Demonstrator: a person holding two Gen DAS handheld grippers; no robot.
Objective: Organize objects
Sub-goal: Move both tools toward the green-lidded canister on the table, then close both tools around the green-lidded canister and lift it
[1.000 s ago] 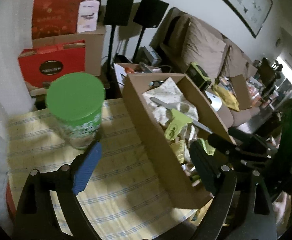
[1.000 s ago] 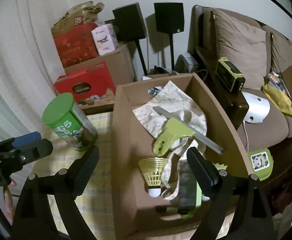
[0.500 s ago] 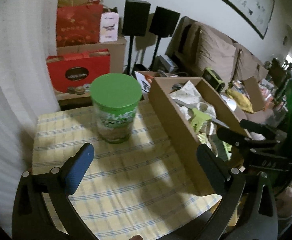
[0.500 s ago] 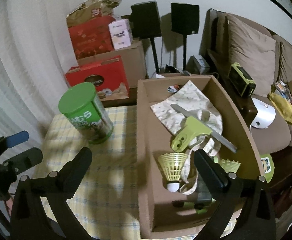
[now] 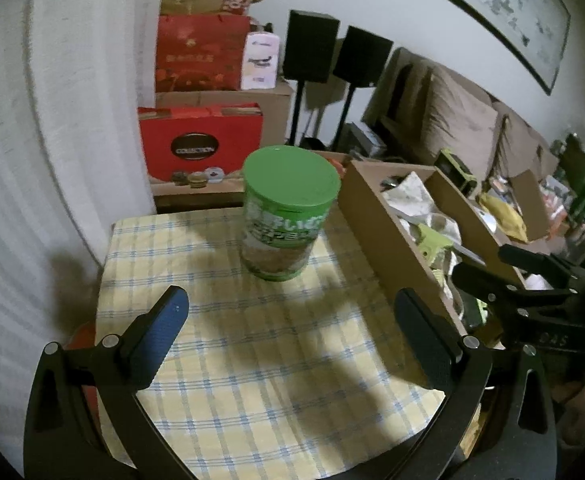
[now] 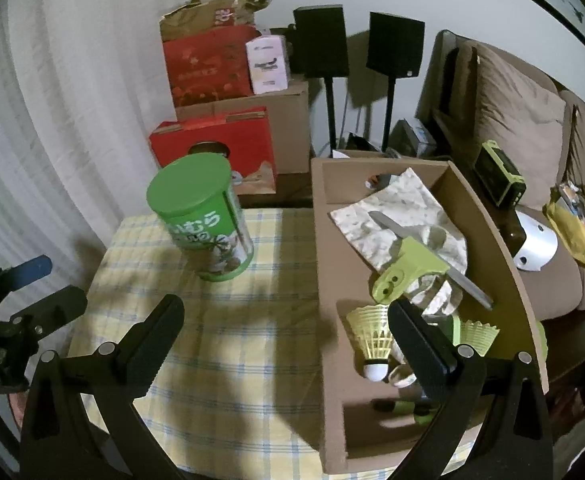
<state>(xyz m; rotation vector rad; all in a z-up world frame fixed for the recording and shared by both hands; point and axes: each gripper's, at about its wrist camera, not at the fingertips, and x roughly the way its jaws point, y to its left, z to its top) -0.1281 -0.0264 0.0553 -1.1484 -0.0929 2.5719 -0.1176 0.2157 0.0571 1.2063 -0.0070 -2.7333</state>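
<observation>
A green-lidded canister (image 5: 284, 216) stands upright on the yellow checked tablecloth (image 5: 276, 352); it also shows in the right wrist view (image 6: 202, 216). A brown cardboard box (image 6: 324, 280) to its right holds a patterned cloth (image 6: 396, 216), a green-handled tool (image 6: 408, 272) and yellow shuttlecocks (image 6: 372, 332). My left gripper (image 5: 292, 336) is open and empty, back from the canister. My right gripper (image 6: 284, 340) is open and empty, above the table by the box's left wall.
Red gift boxes (image 5: 200, 140) and cardboard boxes are stacked behind the table by the wall. Two black speakers (image 6: 320, 46) stand on poles. A brown sofa (image 6: 512, 120) with clutter lies to the right. The table edge is near on the left.
Both grippers have pulled back and up from the canister and box. The canister stands free on the cloth, farther from the left gripper's fingers than before.
</observation>
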